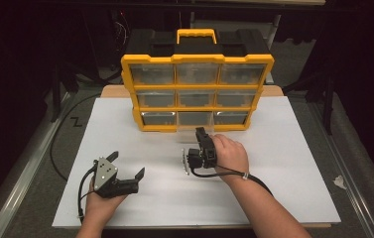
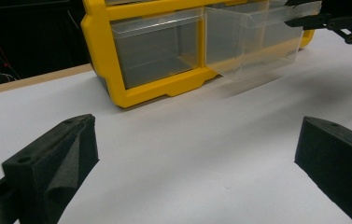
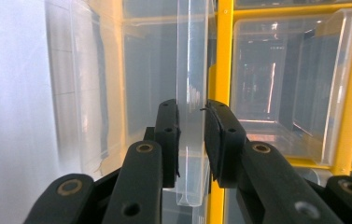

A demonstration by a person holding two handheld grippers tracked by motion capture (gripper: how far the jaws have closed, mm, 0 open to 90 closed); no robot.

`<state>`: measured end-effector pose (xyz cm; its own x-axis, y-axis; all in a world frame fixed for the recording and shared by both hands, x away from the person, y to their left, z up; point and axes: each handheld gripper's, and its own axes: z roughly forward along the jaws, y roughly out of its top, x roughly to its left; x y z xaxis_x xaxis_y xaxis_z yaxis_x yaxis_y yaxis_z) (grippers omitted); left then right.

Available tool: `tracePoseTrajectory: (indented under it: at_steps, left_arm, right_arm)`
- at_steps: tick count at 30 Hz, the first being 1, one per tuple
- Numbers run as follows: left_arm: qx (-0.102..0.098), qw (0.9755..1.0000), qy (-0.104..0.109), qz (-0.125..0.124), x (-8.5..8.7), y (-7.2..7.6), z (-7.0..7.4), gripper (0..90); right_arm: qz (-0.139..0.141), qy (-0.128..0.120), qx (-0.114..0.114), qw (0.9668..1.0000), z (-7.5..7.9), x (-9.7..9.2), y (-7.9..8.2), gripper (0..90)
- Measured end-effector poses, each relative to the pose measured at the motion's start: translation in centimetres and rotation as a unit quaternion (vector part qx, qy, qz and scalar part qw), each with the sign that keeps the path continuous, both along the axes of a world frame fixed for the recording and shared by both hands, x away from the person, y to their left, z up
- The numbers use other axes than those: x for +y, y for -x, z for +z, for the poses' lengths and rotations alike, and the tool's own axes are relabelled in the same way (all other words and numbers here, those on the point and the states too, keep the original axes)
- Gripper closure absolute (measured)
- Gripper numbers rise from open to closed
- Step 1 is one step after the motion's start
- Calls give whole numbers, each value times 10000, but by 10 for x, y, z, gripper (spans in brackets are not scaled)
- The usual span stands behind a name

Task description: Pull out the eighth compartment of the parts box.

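Clear drawer between right claw jaws

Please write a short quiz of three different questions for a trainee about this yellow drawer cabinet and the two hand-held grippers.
1. True or false: the left hand-held gripper is shut on a drawer.
2. Multiple choice: which clear drawer of the yellow organizer is pulled partly out? A) top left B) bottom middle C) middle right
3. Fill in: the right hand-held gripper pinches the drawer's front ____.

Key
1. False: it rests open on the white table, apart from the organizer.
2. B
3. Lip (the clear handle edge between its pads).
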<state>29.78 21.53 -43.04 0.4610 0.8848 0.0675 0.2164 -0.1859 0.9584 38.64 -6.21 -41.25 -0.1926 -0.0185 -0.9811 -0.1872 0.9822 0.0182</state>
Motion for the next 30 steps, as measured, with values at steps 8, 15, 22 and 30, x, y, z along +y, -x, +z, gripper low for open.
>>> tracePoseTrajectory:
  at_steps: [8,15,22,30]
  left_arm:
    - [-1,10000,-1,-3,0,0,0,4]
    - [4,10000,-3,2,0,0,0,4]
    - [3,10000,-5,1,0,1,0,4]
    - [10,10000,-18,-12,-1,0,0,4]
  right_arm:
    - [53,-25,-11,10000,-1,-3,14,774]
    - [132,-16,-29,9999,-2,-6,24,774]
    - [148,-9,-34,9999,-2,-7,27,774]
    - [121,-44,-22,9999,-4,-6,25,772]
